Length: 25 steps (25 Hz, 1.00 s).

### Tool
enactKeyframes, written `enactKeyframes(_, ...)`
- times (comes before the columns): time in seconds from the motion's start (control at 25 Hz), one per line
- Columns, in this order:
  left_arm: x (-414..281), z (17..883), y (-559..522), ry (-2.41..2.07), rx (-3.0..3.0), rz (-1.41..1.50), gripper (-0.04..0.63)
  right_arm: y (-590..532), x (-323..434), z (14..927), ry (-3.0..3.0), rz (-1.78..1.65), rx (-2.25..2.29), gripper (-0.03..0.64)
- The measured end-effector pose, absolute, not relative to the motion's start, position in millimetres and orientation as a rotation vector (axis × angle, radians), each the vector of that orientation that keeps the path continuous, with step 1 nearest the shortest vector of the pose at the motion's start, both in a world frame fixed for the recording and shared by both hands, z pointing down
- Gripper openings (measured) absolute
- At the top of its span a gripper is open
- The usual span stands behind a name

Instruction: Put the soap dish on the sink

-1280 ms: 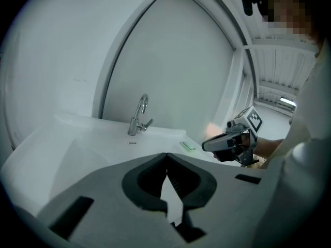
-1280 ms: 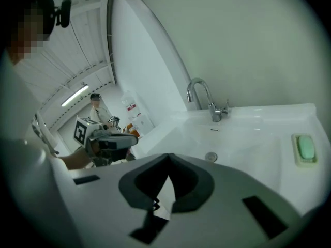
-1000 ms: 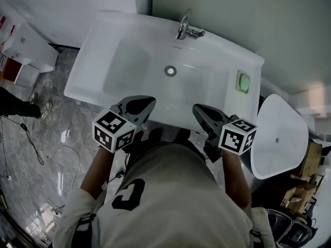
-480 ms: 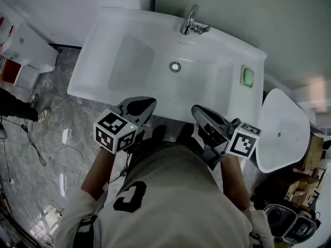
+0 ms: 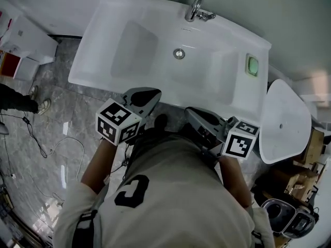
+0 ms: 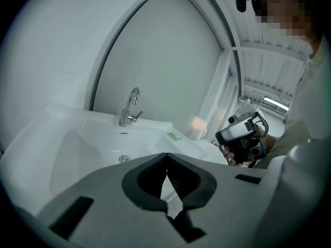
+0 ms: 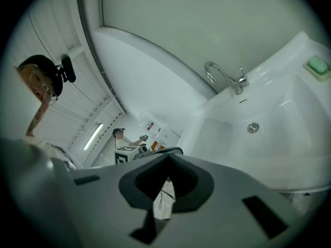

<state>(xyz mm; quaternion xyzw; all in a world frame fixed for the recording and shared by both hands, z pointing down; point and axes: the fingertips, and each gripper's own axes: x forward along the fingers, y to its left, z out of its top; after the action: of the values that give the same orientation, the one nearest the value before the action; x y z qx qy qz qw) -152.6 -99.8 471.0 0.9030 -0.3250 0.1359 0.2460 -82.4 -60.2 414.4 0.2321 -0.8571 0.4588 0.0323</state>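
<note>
Sink [image 5: 139, 14], soap dish [image 5: 252, 65], shoe [image 5: 44, 106] only overhead

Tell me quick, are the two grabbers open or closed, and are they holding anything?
Left gripper: closed, holding nothing.
Right gripper: closed, holding nothing.

Shirt [image 5: 170, 190]: pale grey, short sleeves, a black curved mark [image 5: 132, 191] on my chest. I note the left hand-held gripper [image 5: 151, 93] and right hand-held gripper [image 5: 190, 111] have grey shells with black-lined jaw openings. Left cube [image 5: 118, 121] and right cube [image 5: 241, 139]: white, black square markers.
</note>
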Motion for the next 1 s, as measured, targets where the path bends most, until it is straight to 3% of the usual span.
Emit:
enactKeyframes(0.28,-146.9,465.8,-96.9,-0.893,2.47,0.378,0.018,-56.7,-67.9,411.5,-2.661,1.374,0.754,0.009)
enactKeyframes(1.0,-54.3,435.9,-12.2,-0.824,2.544,0.437,0.018,34.0,24.7,397.3,-2.729,1.34,0.778,0.009)
